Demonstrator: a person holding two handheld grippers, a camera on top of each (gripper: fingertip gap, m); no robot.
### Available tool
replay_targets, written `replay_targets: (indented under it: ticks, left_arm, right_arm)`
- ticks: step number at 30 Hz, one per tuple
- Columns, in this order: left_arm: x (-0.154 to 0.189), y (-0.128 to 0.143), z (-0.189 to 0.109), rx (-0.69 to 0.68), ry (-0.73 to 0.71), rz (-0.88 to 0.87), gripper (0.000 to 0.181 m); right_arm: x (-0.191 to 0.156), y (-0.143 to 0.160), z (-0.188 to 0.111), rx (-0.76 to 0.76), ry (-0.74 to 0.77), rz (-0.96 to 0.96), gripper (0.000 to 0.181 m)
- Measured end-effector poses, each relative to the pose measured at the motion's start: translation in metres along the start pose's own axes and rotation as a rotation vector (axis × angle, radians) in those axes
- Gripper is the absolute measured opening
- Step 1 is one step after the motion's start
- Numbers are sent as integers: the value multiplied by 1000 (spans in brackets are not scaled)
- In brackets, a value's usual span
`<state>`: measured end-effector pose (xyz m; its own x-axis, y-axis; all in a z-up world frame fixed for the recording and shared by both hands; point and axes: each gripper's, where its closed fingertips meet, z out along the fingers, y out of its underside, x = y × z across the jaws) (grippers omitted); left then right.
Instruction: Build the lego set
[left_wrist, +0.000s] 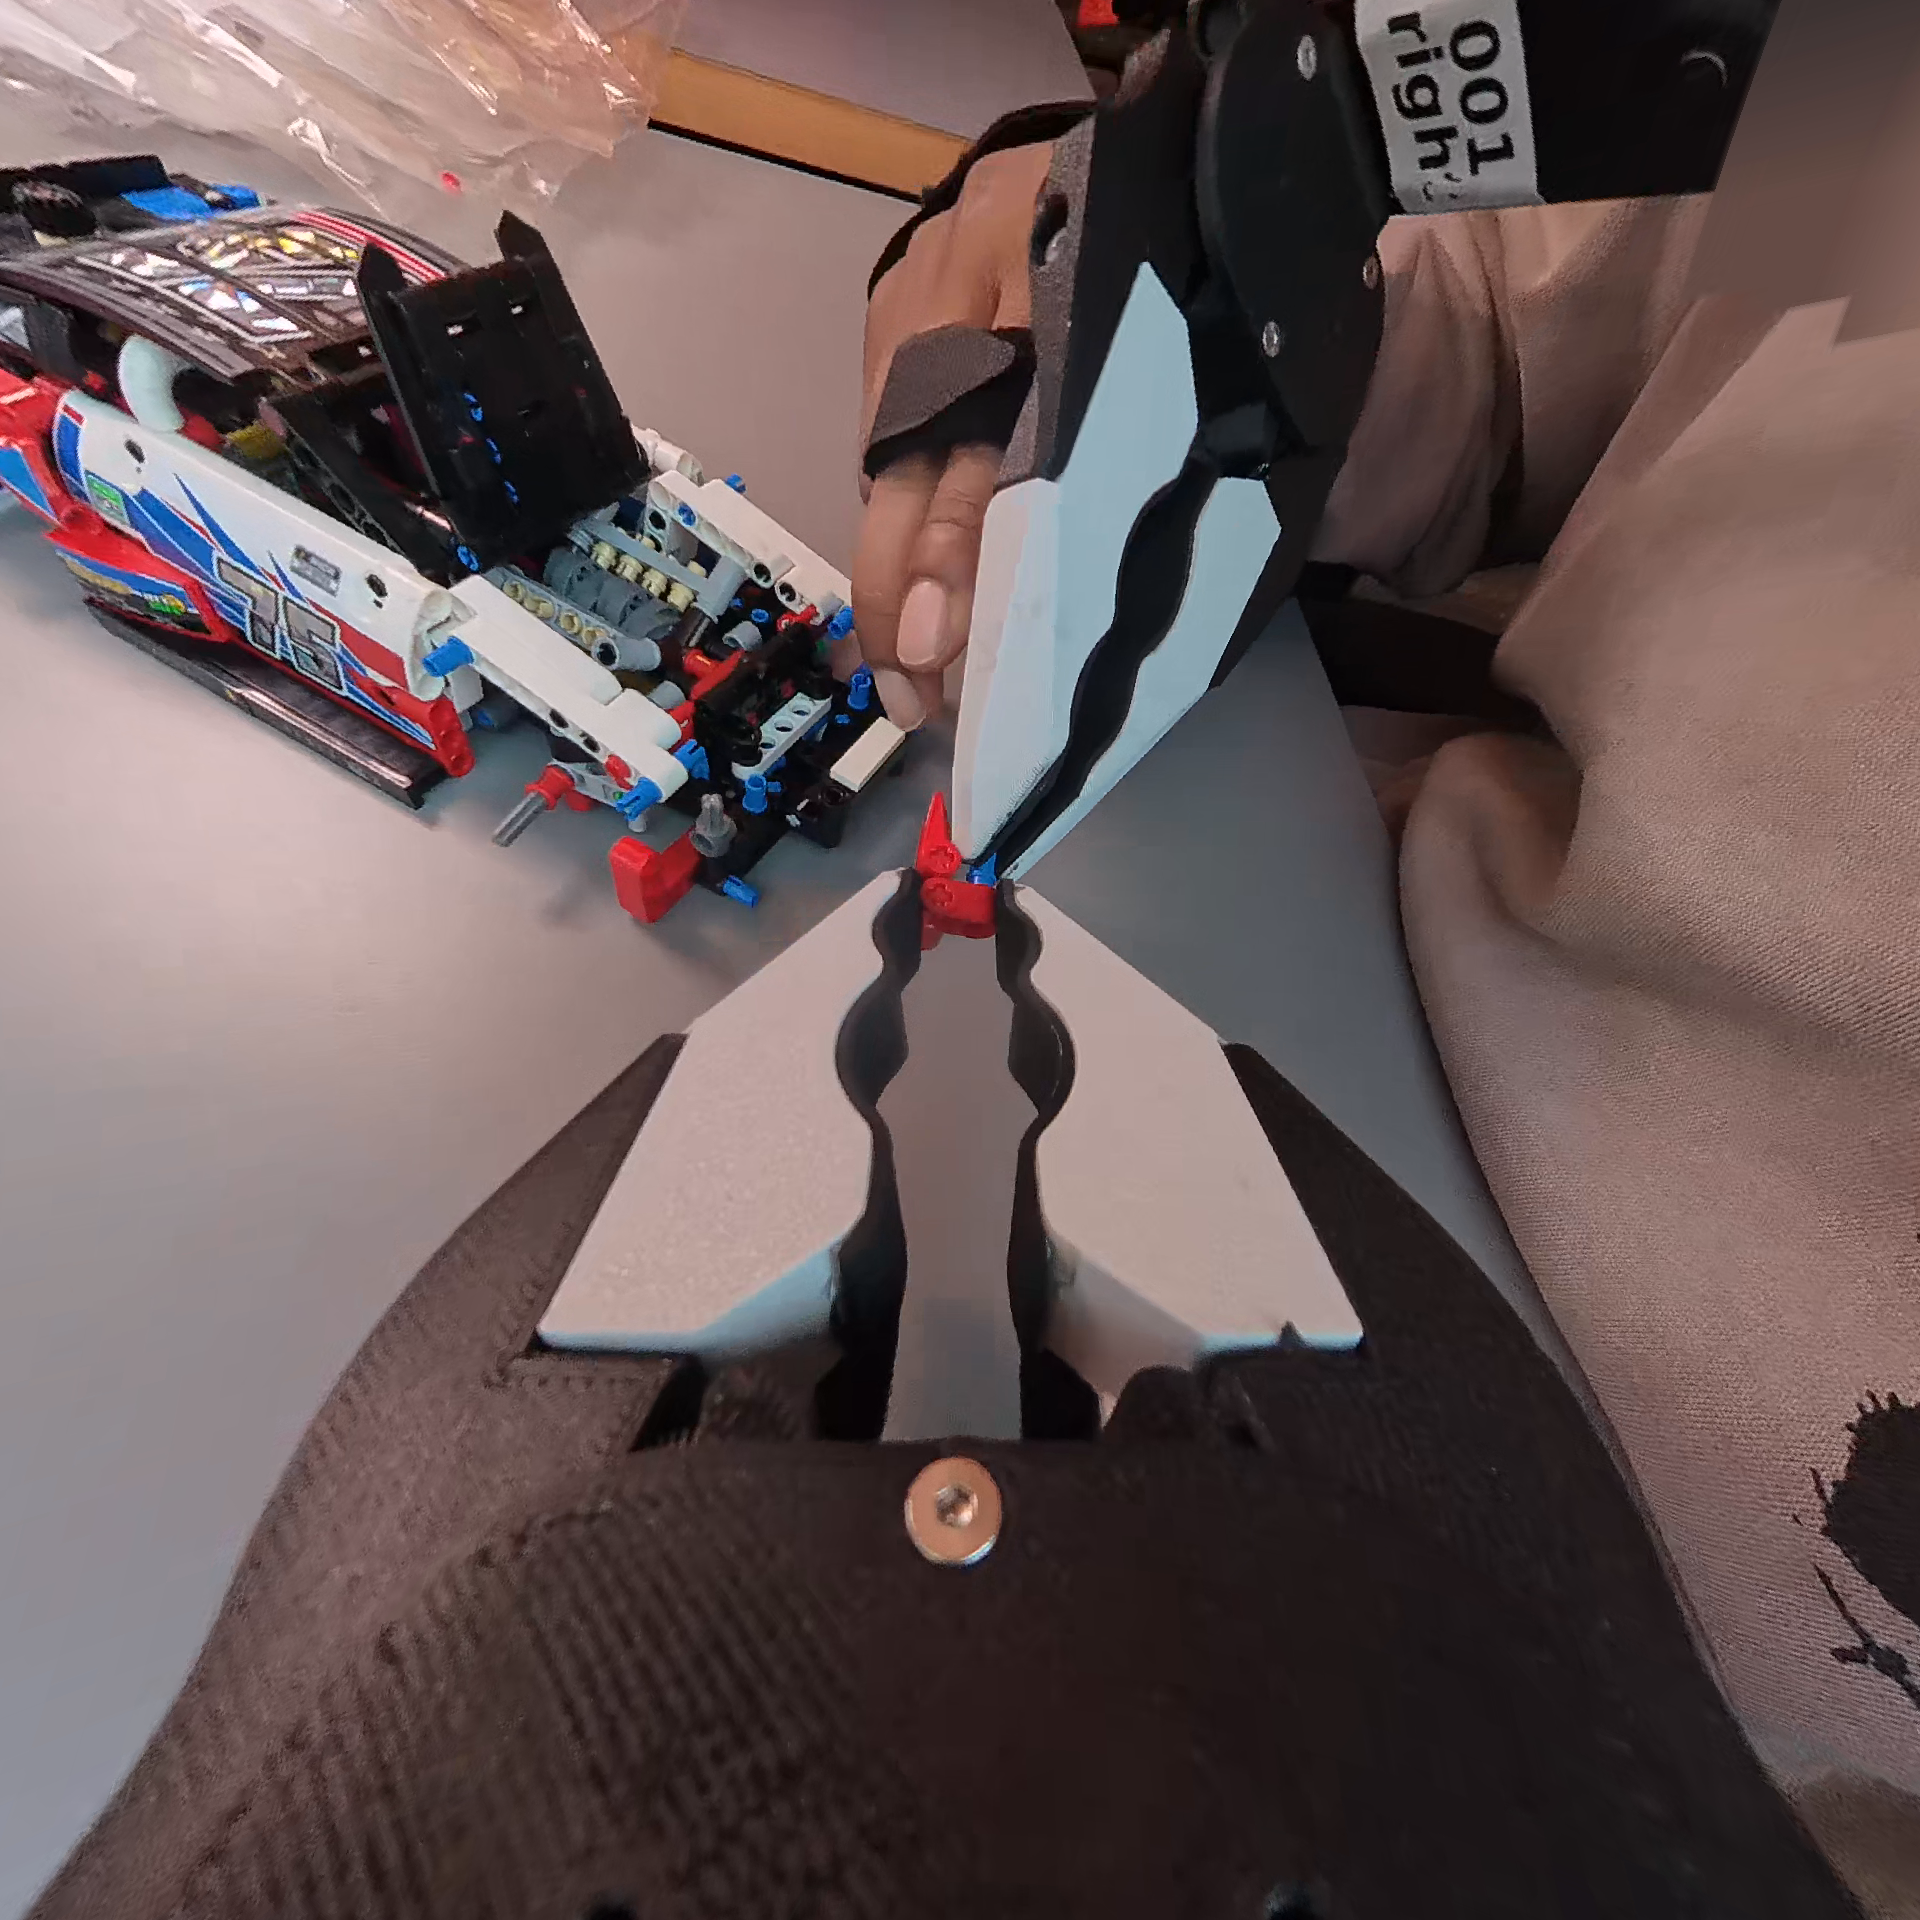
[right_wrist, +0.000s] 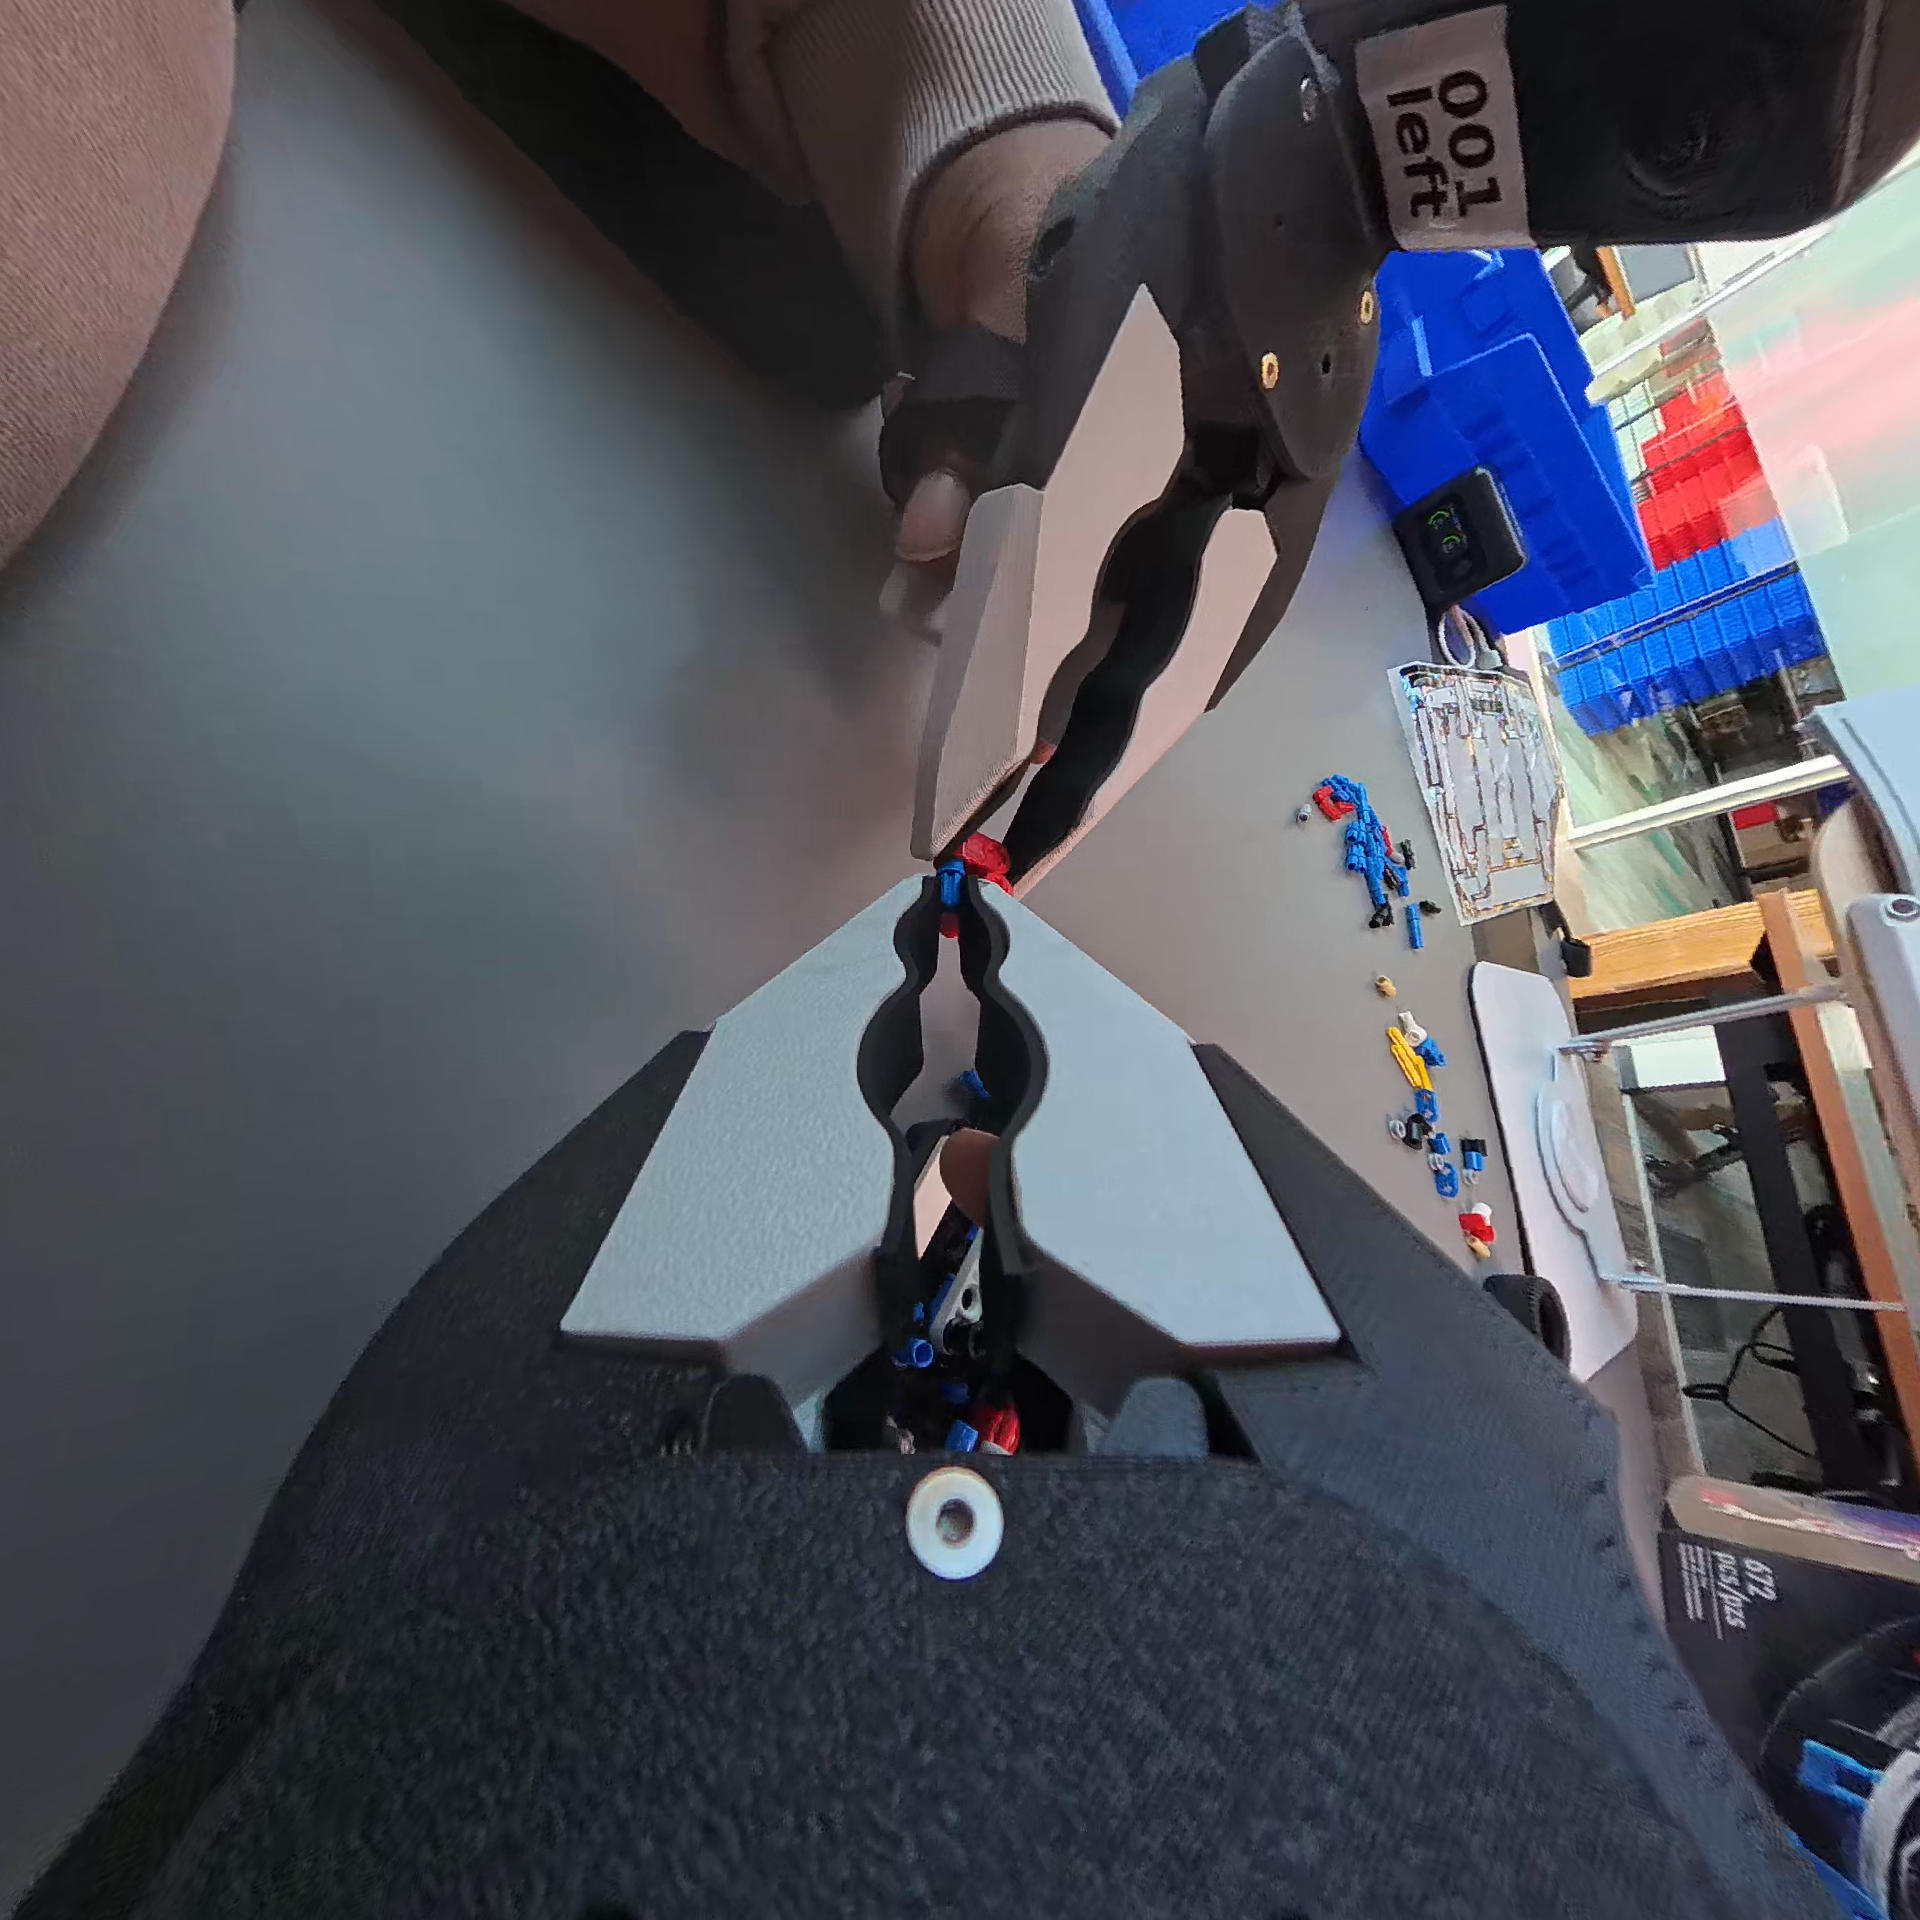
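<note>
Progress: we judge the car model (left_wrist: 343, 540) on the table (left_wrist: 260, 1039) largely built | left tongs (left_wrist: 951, 899) clamped on a red connector (left_wrist: 956, 902) | right tongs (right_wrist: 951, 894) pinching a blue pin (right_wrist: 950, 888) against it | loose pieces (right_wrist: 1371, 852) remain.

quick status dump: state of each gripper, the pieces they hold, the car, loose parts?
left gripper: shut on red piece
red piece: pinched at the fingertips, off the table
right gripper: shut on blue pin
blue pin: held at the tips, meeting the red piece
car: partly built, on the table, black rear panel tilted up
loose parts: scattered on the table
</note>
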<state>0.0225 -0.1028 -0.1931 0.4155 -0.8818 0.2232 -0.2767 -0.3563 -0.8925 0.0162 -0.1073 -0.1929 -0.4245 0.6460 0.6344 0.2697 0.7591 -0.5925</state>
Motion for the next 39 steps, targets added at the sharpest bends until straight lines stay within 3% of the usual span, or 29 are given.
replay_targets:
  ticks: [1, 11, 21, 26, 39]
  left_arm:
    - [0, 2, 0, -1, 9, -23, 11]
    - [-18, -12, -6, 132, 13, -270, 12]
    - [-43, -54, -33, 503, 22, -558, 13]
    - [-43, -67, -33, 623, 63, -658, 12]
    - [-39, -71, -29, 745, 223, -891, 12]
  right_arm:
    - [-1, 1, 1, -2, 0, -5, 1]
    - [22, 5, 4, -3, 153, 8, 1]
    - [68, -3, -9, 62, 380, 234, 17]
    - [87, -8, -12, 53, 501, 314, 19]
    - [89, -7, -11, 54, 527, 303, 13]
